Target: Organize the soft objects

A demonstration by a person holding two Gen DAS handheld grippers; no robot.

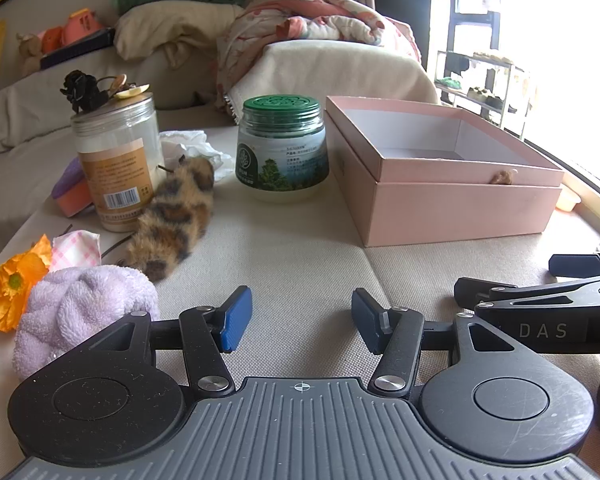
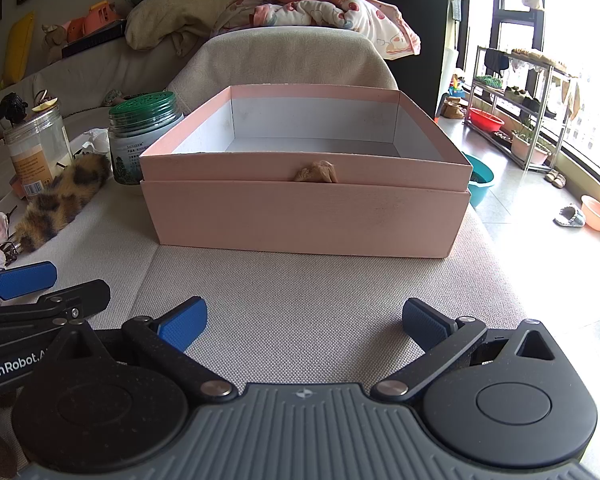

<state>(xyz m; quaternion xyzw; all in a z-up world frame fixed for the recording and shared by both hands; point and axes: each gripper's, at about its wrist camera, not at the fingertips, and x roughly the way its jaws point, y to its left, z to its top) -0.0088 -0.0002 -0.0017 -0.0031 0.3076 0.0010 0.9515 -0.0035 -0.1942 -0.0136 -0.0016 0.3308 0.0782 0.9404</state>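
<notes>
A leopard-print plush [image 1: 172, 220] lies on the beige cushion beside a clear jar; it also shows in the right wrist view [image 2: 60, 204]. A lilac towel bundle [image 1: 80, 312] sits just left of my left gripper [image 1: 302, 324], which is open and empty. An open pink box [image 1: 452, 196] stands to the right, with a small tan fluffy bit [image 2: 316, 172] poking out under its rim. My right gripper [image 2: 304, 326] is open and empty, facing the pink box [image 2: 304, 216].
A clear jar [image 1: 116, 160] with dried flowers on top, a green-lidded jar [image 1: 282, 148], crumpled white paper [image 1: 192, 144], an orange fabric flower [image 1: 14, 280] and a pink checked cloth [image 1: 76, 244] crowd the left. Pillows and blankets are piled behind. The cushion's right edge drops to the floor.
</notes>
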